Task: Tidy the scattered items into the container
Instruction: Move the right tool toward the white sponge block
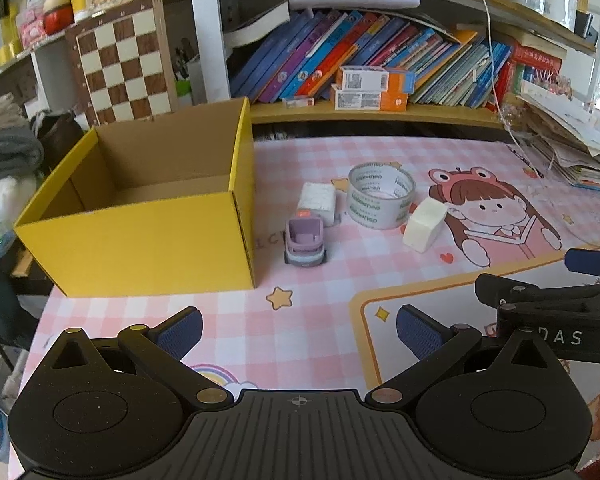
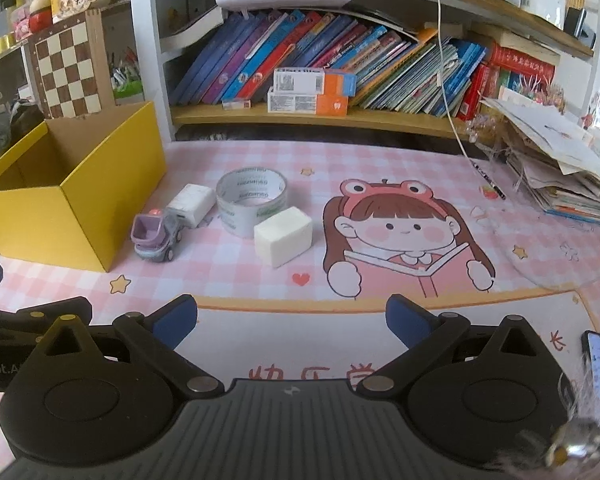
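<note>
While both the left gripper (image 1: 299, 330) and right gripper (image 2: 291, 320) hang spread wide and empty, the purple toy truck (image 1: 304, 243), white packet (image 1: 318, 201), clear tape roll (image 1: 380, 195) and white foam block (image 1: 425, 224) lie clustered right of the open yellow cardboard box (image 1: 148, 236), within easy reach.

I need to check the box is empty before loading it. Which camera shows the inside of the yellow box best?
The left wrist view: the yellow box sits close, and its open top shows the bare cardboard floor and inner walls. In the right wrist view the yellow box is at the left edge, its front wall hiding the floor.
</note>
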`<state>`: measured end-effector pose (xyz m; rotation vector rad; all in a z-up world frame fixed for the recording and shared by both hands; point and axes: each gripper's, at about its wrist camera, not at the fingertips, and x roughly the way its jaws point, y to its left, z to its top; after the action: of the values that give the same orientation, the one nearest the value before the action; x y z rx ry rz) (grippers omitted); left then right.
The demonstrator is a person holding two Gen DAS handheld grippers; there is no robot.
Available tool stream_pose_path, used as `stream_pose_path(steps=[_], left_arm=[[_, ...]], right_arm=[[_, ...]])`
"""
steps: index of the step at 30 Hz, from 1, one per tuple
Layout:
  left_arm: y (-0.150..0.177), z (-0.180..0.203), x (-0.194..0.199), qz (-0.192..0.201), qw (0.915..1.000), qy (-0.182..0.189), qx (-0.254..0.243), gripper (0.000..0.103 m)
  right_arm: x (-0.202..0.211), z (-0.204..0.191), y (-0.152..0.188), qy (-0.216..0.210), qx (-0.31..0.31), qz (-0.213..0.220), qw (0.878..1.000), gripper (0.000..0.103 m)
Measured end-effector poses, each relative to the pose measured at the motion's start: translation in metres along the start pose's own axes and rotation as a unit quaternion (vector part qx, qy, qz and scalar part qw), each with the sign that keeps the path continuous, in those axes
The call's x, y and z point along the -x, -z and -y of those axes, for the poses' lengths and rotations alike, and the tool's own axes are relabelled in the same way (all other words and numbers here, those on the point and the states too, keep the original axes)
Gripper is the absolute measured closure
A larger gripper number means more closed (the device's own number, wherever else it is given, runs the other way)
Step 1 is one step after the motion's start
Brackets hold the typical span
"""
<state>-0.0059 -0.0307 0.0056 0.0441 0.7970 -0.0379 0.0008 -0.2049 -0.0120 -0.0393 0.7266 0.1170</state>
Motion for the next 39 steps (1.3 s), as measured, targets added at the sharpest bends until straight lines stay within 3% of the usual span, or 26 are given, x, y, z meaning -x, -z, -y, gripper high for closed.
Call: stream_pose_path(steps=[8,12,20,29,32,36,39], left_arm=[[-0.008,0.014,0.001,-0.017,0.9998,-0.003,0.007,0.000],[-0.017,0.029,-0.001,-0.001,1.0000,-0.005,-0.008,0.000],[-0.019,0.034,-0.002,0.015,0.9995,-0.008,0.028,0.000],[-0.015,0.009,-0.008,0.001,0.9975,-0.023,0.066,0.000],[-0.010,0.004,-0.018,0.002,0.9975,-0.005,0.070,0.000],[-0.006,0.002,-0.024,-0.009,0.9985,-0.007,0.053,0.000],[-0.006,0.005,-0.018,0.005,0.9989,-0.002,0.046,0.000]], right_arm=[[0.001,0.019,-0.008,0.017,-0.019,-0.015,1.000,0.001],[0.002,0.029,-0.012,0.025,-0.028,-0.022,0.999,0.001],[-0.002,0.036,-0.021,0.028,-0.024,-0.025,0.999,0.001],[-0.024,0.021,-0.019,-0.042,-0.022,-0.017,0.999,0.001],[-0.036,0.019,-0.017,-0.064,-0.018,-0.013,0.998,0.001],[-0.047,0.014,-0.022,-0.077,0.019,-0.001,0.997,0.001],[-0.056,0.013,-0.025,-0.082,0.043,0.005,0.996,0.001]])
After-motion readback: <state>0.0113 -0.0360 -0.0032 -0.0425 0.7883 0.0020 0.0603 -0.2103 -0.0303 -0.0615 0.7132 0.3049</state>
